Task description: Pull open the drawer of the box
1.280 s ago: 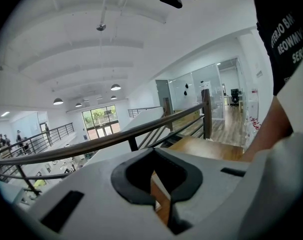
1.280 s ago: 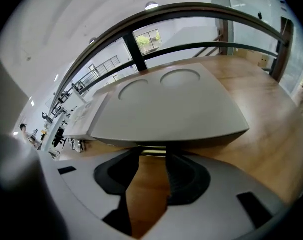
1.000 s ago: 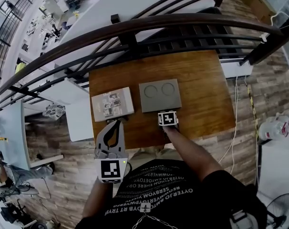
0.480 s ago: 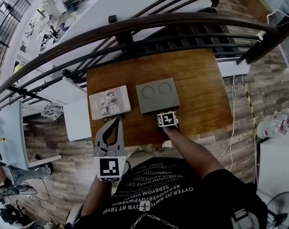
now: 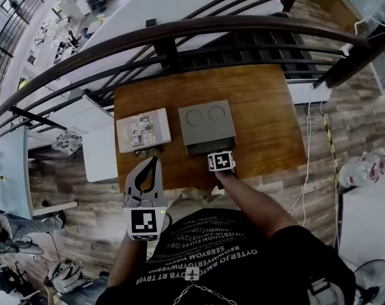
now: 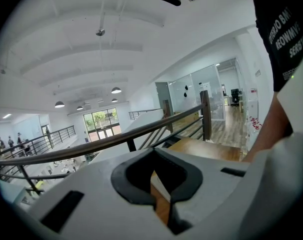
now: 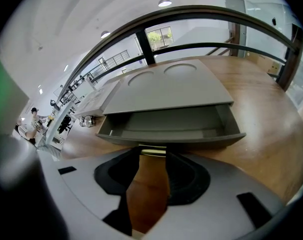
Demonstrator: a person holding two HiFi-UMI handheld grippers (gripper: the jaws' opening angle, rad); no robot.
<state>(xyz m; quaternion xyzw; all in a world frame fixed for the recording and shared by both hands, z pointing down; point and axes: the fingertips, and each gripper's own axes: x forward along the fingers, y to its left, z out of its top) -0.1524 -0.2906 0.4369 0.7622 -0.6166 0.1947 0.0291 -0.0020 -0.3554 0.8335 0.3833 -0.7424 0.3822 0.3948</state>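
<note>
1. At the centre of the head view, on the wooden table (image 5: 269, 119), stands the grey box (image 5: 207, 121). It is flat, with two round recesses in its lid. Its drawer (image 7: 169, 126) stands partly out of the near face, towards the bottom of the frame. What I can see of the inside is bare.
2. Handling, as I judge it: the box and drawer look like rigid moulded or sheet material, and the empty drawer should be light. Nothing pins the box down, so a pull could drag it across the smooth table.
3. Point of hold: a small pale metal handle (image 7: 152, 152) sits at mid-width on the drawer front. It looks short and smooth, so a grip could slip off it. I judge the middle of the bar to be the right place to hold it, pulling straight along the drawer's run to avoid skewing it.
4. My right gripper (image 7: 151, 164) comes in from the lower centre of its view. Its jaws stand fairly wide and close on that handle, which spans the gap at their tips.
5. My left gripper (image 6: 161, 203) is at the lower left of the head view, off the near table edge. Its jaw tips are together with nothing between them, and it does not brace the box.
6. A second flat box with a printed lid (image 5: 143, 130) lies just beside the grey box, to the left of it and apart from it.
7. A dark railing (image 5: 180, 33) crosses the upper frame behind the table.
</note>
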